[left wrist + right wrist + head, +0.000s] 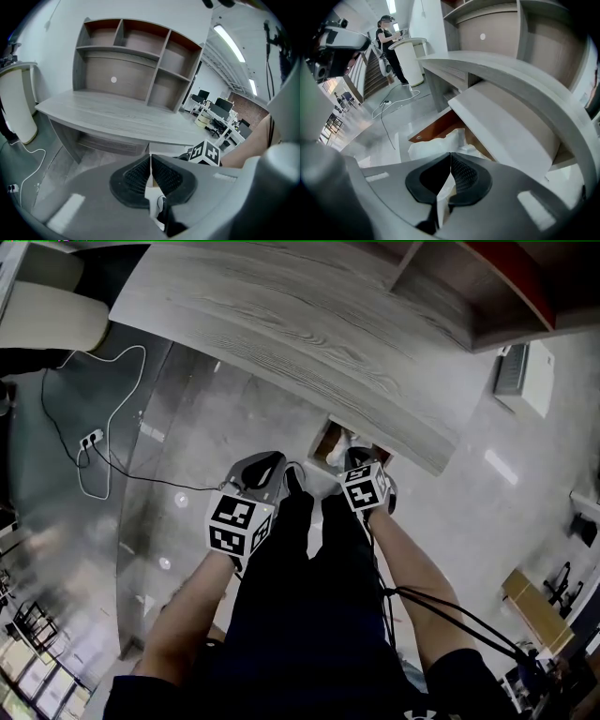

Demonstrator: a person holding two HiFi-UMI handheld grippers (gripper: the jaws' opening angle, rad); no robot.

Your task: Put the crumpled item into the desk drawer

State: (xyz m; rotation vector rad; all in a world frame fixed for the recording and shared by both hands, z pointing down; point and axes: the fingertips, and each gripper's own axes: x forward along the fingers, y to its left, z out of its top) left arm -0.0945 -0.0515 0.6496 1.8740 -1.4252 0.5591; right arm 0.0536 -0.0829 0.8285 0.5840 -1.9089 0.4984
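A white crumpled paper (436,144) rests over the open desk drawer (433,129), whose inside is brown. My right gripper (450,159) is shut, and the paper bunches up right at its tips, a fold pinched between them. From the head view the drawer (322,441) juts out under the grey wooden desk (309,324), with the paper (339,441) in it and the right gripper (361,463) just behind. My left gripper (272,470) hangs beside it over the floor. Its jaws (150,161) are shut with nothing in them, and they point at the desk (117,117).
A shelf hutch (136,61) stands on the desk's far side. A power strip with a looping cable (91,439) lies on the glossy floor to the left. A person (389,37) stands at a white counter farther off. A cardboard box (534,607) sits at the right.
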